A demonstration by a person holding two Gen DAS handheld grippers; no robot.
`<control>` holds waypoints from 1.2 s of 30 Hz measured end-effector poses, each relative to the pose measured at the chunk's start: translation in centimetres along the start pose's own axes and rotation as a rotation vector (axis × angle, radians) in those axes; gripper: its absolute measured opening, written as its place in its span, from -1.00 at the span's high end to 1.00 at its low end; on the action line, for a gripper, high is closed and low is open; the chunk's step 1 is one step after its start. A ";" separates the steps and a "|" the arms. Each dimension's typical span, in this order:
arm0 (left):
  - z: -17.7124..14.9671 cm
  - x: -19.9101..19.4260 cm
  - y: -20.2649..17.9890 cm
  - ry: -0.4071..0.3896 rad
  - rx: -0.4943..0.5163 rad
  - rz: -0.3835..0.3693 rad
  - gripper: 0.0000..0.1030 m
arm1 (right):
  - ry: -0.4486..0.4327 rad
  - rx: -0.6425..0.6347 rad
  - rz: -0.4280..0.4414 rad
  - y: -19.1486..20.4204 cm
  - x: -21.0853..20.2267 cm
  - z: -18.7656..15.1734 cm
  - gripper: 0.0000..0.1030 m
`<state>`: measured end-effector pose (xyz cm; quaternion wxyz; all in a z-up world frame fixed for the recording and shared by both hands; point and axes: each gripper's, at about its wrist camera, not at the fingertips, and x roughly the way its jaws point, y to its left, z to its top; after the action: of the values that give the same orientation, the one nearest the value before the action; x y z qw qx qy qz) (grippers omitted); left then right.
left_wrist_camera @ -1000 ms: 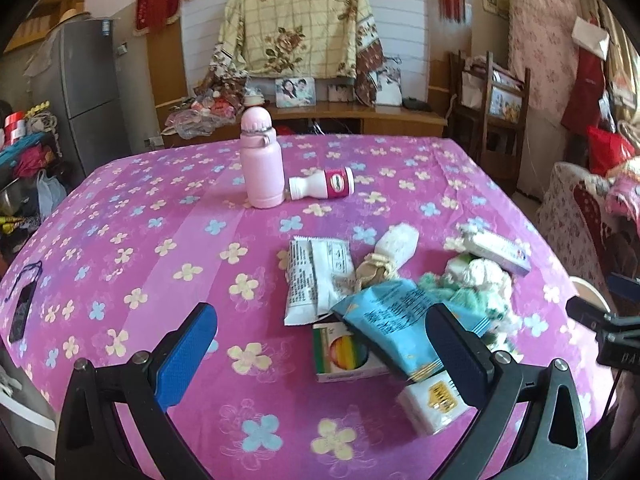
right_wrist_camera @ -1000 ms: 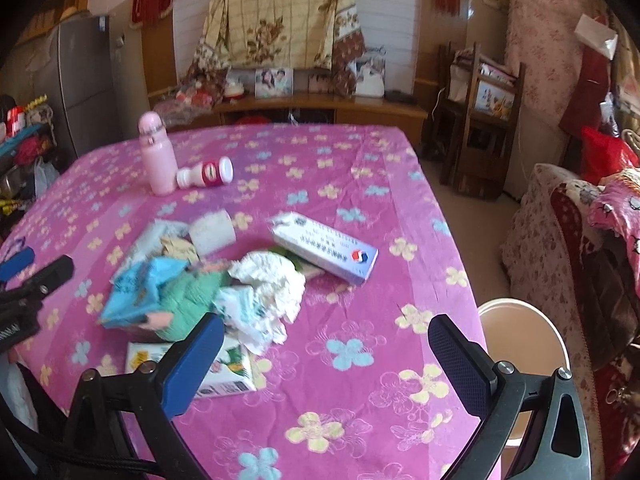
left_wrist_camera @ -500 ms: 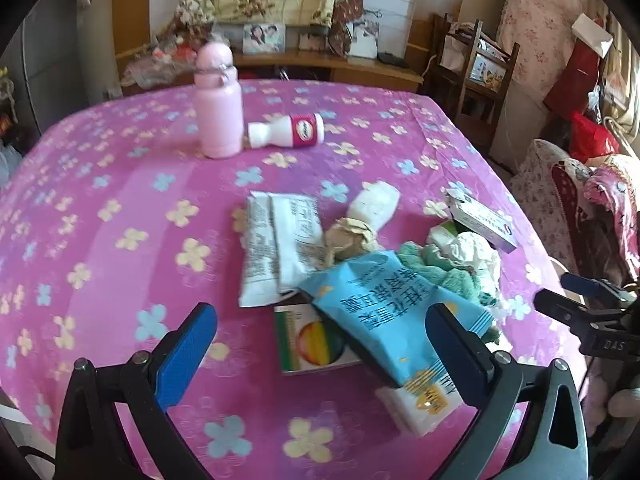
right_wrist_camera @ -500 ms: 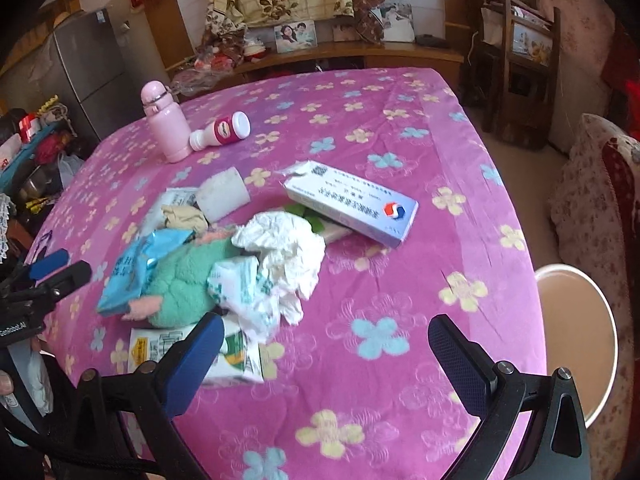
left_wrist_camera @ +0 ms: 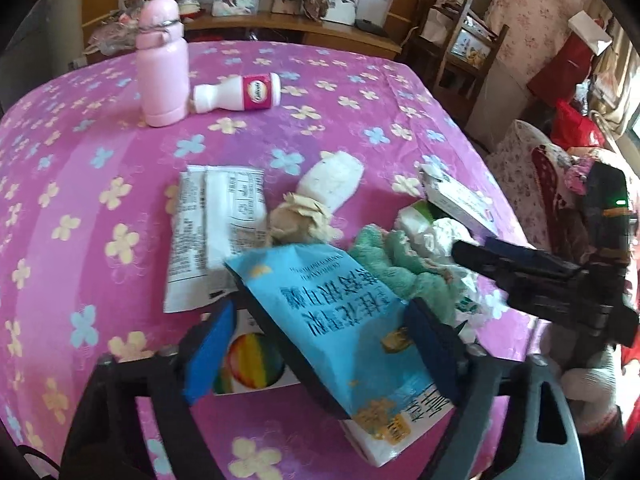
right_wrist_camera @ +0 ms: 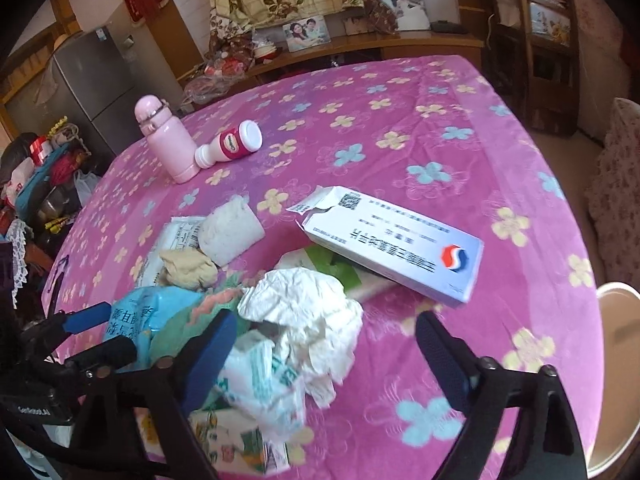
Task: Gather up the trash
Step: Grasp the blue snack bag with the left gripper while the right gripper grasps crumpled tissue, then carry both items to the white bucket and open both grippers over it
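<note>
Spread left gripper [left_wrist_camera: 320, 344] straddles the crinkled light-blue snack bag [left_wrist_camera: 340, 312], which hides the rainbow-printed carton [left_wrist_camera: 250, 364]; right gripper [right_wrist_camera: 324, 344] spread over crumpled white tissue [right_wrist_camera: 312, 312]

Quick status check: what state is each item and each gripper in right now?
Left gripper: open, straddling blue snack bag.
Right gripper: open, around crumpled white tissue.
Pink flask: upright, capped.
Small white bottle: lying down.
White carton box: flap torn open.
</note>
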<state>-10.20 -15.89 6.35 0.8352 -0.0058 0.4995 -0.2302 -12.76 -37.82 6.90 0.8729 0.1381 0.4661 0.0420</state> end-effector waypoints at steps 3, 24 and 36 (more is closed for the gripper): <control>0.3 0.2 0.1 0.016 0.003 -0.004 0.26 | 0.031 0.001 0.018 -0.1 1.4 -0.1 0.10; 2.7 -7.0 -4.9 -0.134 0.082 -0.054 0.72 | -0.159 0.062 0.130 -2.2 -9.4 -0.4 0.32; 2.5 -3.3 -18.5 -0.085 0.243 -0.172 0.72 | -0.208 0.190 -0.044 -12.7 -15.1 -3.8 0.32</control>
<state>-16.41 -31.72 14.80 0.8273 0.0428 0.4299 -0.3592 -25.11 -52.28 13.43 0.9003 0.2134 0.3778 -0.0359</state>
